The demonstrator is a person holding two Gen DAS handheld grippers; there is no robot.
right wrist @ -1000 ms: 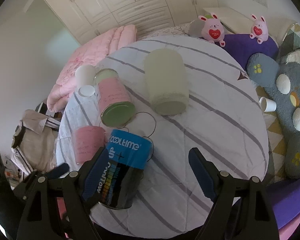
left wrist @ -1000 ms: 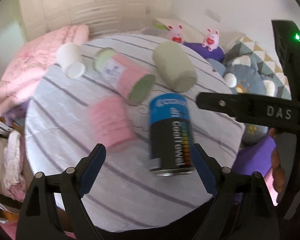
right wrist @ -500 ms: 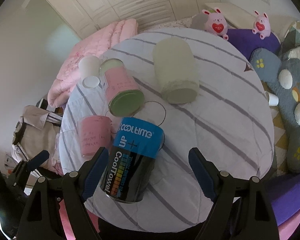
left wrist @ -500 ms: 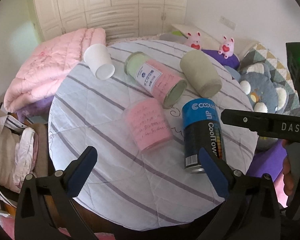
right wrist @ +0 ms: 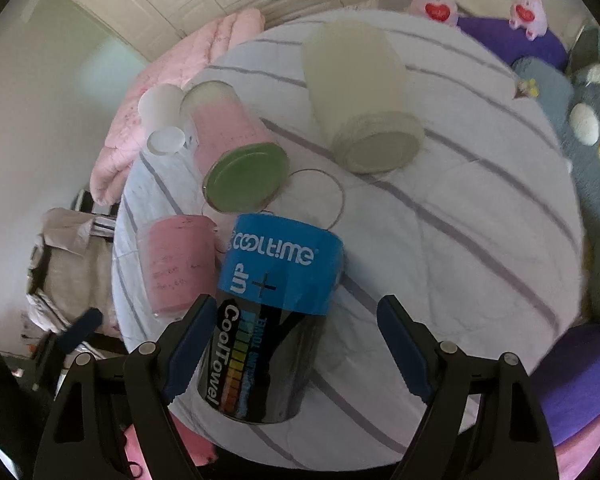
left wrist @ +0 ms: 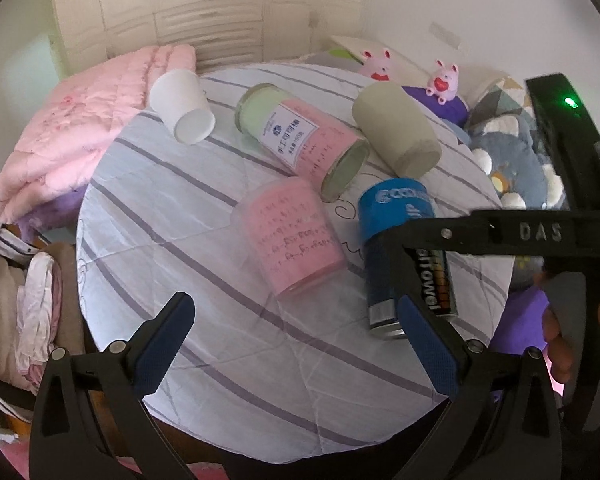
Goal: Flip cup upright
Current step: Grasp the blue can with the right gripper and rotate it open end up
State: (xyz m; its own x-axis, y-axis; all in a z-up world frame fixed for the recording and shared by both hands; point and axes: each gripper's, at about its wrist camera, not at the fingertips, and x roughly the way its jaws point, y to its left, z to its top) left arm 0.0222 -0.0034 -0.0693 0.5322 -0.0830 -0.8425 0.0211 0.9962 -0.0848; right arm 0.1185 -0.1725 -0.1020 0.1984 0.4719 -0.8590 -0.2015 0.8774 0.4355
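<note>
Several cups lie on their sides on a round striped table point(left wrist: 188, 240). A blue and black CoolTime can point(right wrist: 272, 312) lies near the front edge, between the fingers of my open right gripper point(right wrist: 296, 344); it also shows in the left wrist view point(left wrist: 404, 252). A pink cup point(left wrist: 292, 240) lies beside it, ahead of my open, empty left gripper point(left wrist: 296, 340). A pink and green jar point(left wrist: 304, 140), a beige cup point(left wrist: 396, 132) and a white paper cup point(left wrist: 184, 108) lie farther back.
A pink quilt point(left wrist: 80, 132) lies behind the table at the left. Pink plush toys point(left wrist: 442, 80) and a grey-blue cushion point(left wrist: 512, 168) sit at the right. Clothes point(left wrist: 16, 300) are piled low at the left. The right gripper's black frame point(left wrist: 520, 236) crosses the left wrist view.
My right gripper has moved closer to the CoolTime can, which now lies between its fingers. My left gripper has drawn back and swung left, off the can and towards the pink cup.
</note>
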